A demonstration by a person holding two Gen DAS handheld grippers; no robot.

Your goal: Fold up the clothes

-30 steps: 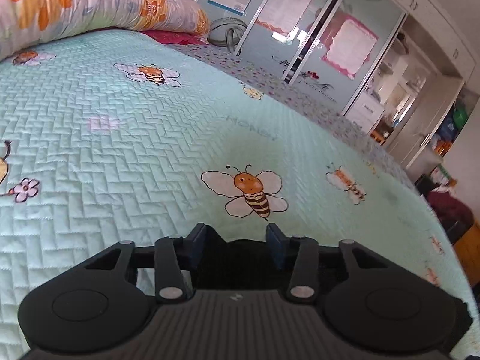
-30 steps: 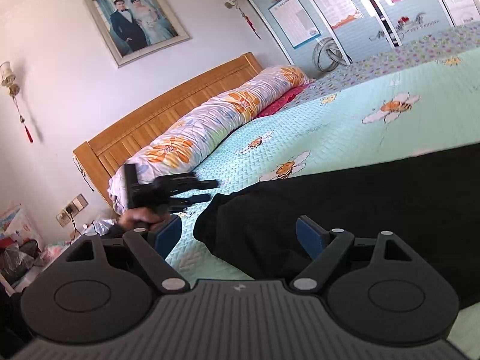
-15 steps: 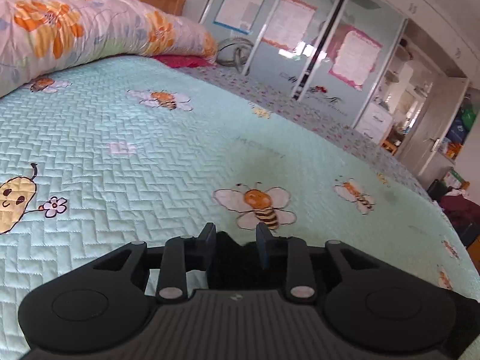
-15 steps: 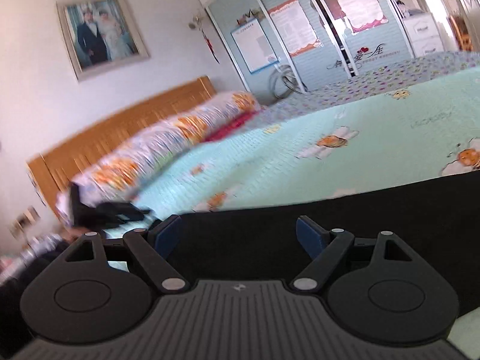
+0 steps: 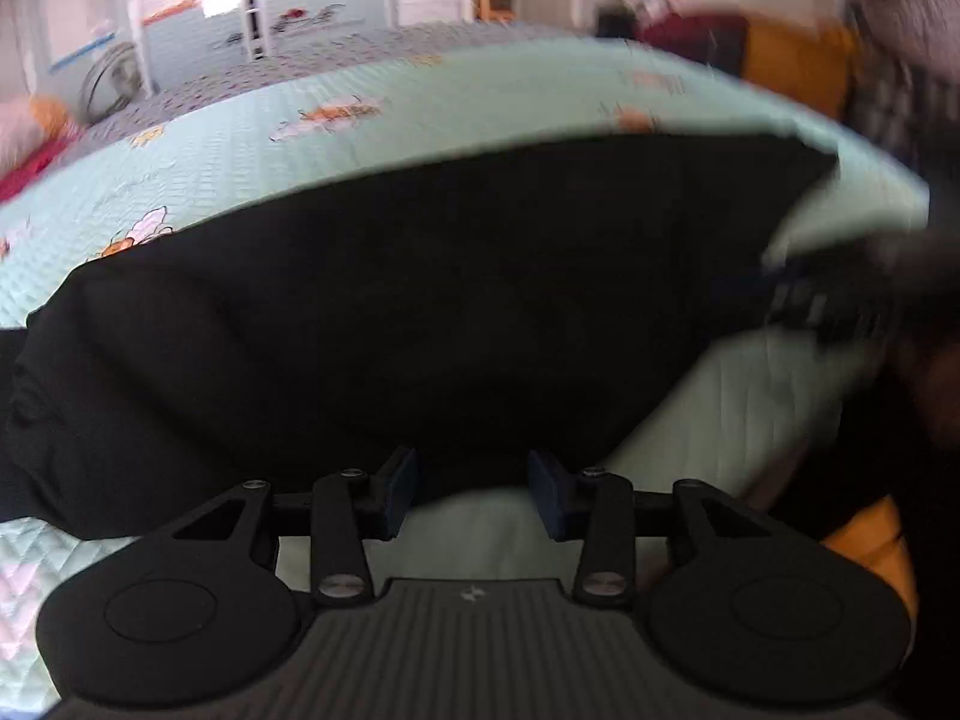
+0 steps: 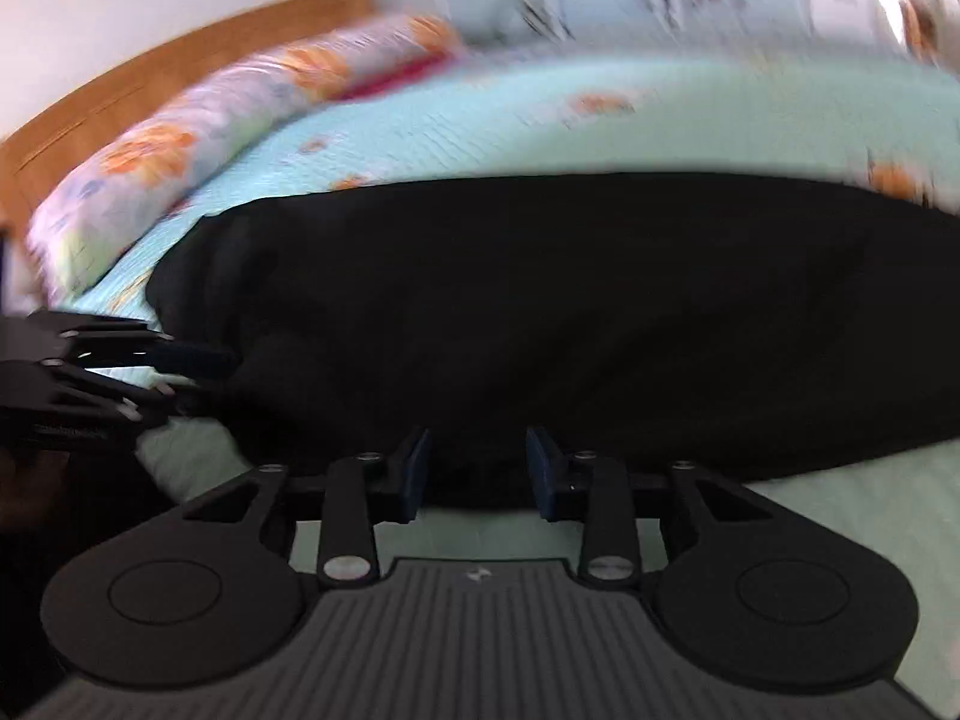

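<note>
While the black garment (image 5: 444, 312) lies spread across my mint bee-print quilt (image 5: 420, 102), my left gripper (image 5: 472, 495) gapes at its near edge. My right gripper (image 6: 476, 469) likewise stands apart, holding nothing.

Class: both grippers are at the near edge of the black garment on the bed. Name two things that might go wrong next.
1. Both the left gripper and right gripper are open at the garment hem; closing now may pinch the quilt underneath too.
2. Both views are motion-blurred; moving this fast, a gripper may miss the hem.
</note>
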